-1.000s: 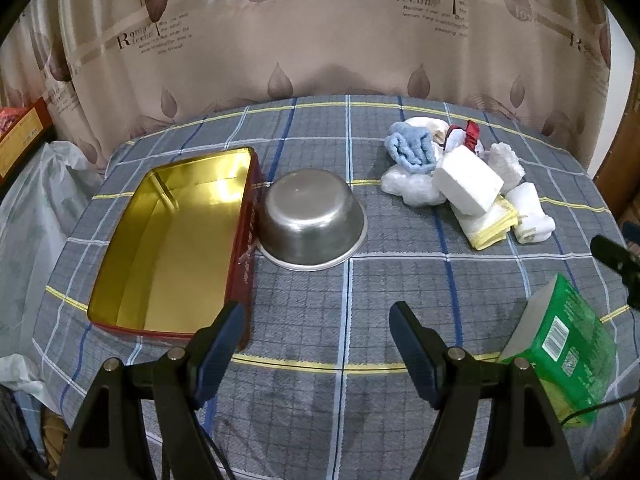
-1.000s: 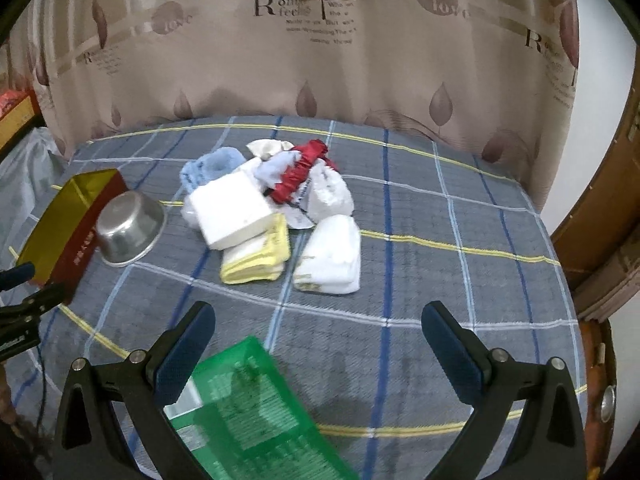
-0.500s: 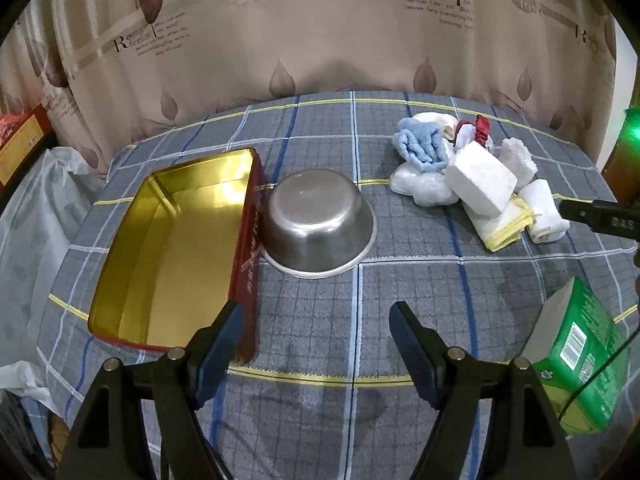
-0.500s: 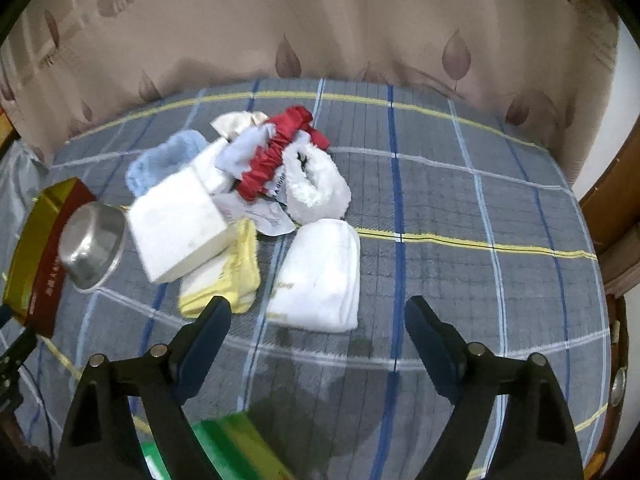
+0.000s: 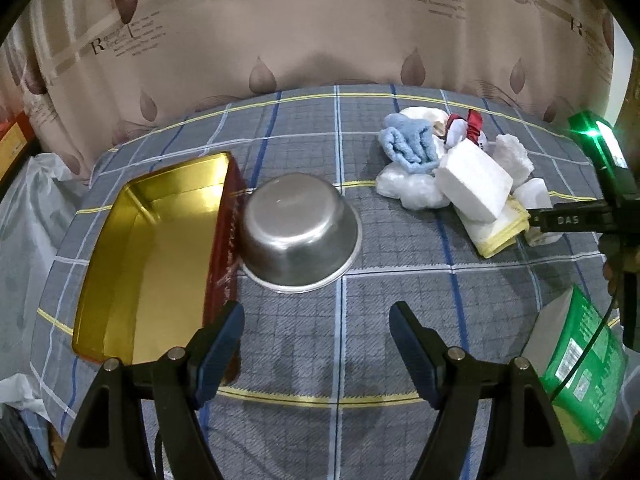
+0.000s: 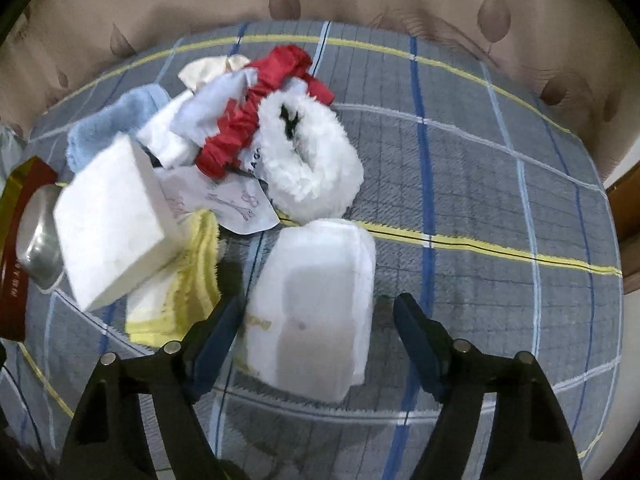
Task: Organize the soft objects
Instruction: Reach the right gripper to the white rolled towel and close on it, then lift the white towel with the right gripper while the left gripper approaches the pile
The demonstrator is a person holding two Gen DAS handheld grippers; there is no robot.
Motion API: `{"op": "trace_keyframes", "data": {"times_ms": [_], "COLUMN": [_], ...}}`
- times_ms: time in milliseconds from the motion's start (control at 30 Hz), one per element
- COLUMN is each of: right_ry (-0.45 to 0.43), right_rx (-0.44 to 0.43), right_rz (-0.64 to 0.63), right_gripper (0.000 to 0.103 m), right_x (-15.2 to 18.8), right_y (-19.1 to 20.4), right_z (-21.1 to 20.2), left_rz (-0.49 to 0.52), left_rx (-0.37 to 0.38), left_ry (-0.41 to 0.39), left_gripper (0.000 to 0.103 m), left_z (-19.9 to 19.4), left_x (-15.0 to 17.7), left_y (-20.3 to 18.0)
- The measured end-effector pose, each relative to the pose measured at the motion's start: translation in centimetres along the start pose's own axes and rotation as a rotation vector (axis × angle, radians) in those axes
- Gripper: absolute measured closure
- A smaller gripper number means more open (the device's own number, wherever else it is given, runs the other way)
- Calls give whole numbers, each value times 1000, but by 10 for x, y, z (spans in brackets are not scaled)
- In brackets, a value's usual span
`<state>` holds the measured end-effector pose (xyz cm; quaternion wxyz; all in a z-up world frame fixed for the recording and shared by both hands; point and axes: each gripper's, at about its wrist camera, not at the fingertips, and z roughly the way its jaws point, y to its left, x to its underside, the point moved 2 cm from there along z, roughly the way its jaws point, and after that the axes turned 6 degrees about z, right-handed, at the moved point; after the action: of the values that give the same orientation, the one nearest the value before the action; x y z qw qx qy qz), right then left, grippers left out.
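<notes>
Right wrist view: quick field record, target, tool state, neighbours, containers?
target: folded white cloth, lying between the fingers of the right tool
right tool: closing, pads not yet pressing
left tool: open, empty, above bare tablecloth
neighbours: yellow cloth, white block, fluffy white item, red scrunchie
containers: gold tin empty; steel bowl upside down

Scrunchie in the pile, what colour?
Red; the scrunchie shows best in the right wrist view.

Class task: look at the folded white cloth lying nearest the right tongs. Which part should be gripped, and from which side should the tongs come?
Grip the folded white cloth across its two long sides at mid-length, coming from above. It lies flat on the tablecloth, apart from the pile, and the closing right tongs already straddle it with both sides free.
</notes>
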<state>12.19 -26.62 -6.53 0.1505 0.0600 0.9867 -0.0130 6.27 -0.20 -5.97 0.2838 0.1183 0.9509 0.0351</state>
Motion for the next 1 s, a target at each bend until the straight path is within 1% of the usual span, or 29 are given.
{"op": "trace_keyframes", "data": {"times_ms": [100, 133, 233, 367, 400, 500, 567, 667, 833, 933, 1000], "right_ry": [21, 21, 6, -21, -31, -55, -73, -120, -192, -233, -245], "right_rx": [-20, -31, -42, -81, -89, -114, -118, -88, -19, -21, -27], "right_rz": [-7, -4, -18, -16, -16, 0, 16, 38, 96, 142, 162], "right_gripper": [40, 40, 46, 58, 61, 67, 68, 68, 68, 68, 68], "right_x": [-1, -1, -3, -3, 0, 7, 12, 22, 44, 56, 55], "right_y": [2, 2, 2, -2, -4, -16, -26, -43, -76, -91, -91], "right_z": [6, 8, 8, 7, 4, -1, -5, -12, -20, -23, -21], "left_rz": [6, 9, 14, 24, 24, 35, 39, 41, 39, 51, 79], "left_rx": [15, 29, 47, 61, 67, 78, 101, 121, 179, 221, 246], "left_ry": [5, 6, 10, 17, 19, 27, 33, 38, 45, 39, 37], "left_gripper": [26, 26, 26, 26, 26, 26, 26, 26, 26, 26, 26], "left_z": [3, 4, 6, 10, 10, 14, 15, 17, 19, 18, 17], "left_x": [-5, -6, -10, -16, -17, -20, -22, -28, -42, -52, -58], "left_y": [-3, -5, -8, -14, -16, -21, -25, -30, -40, -49, -56]}}
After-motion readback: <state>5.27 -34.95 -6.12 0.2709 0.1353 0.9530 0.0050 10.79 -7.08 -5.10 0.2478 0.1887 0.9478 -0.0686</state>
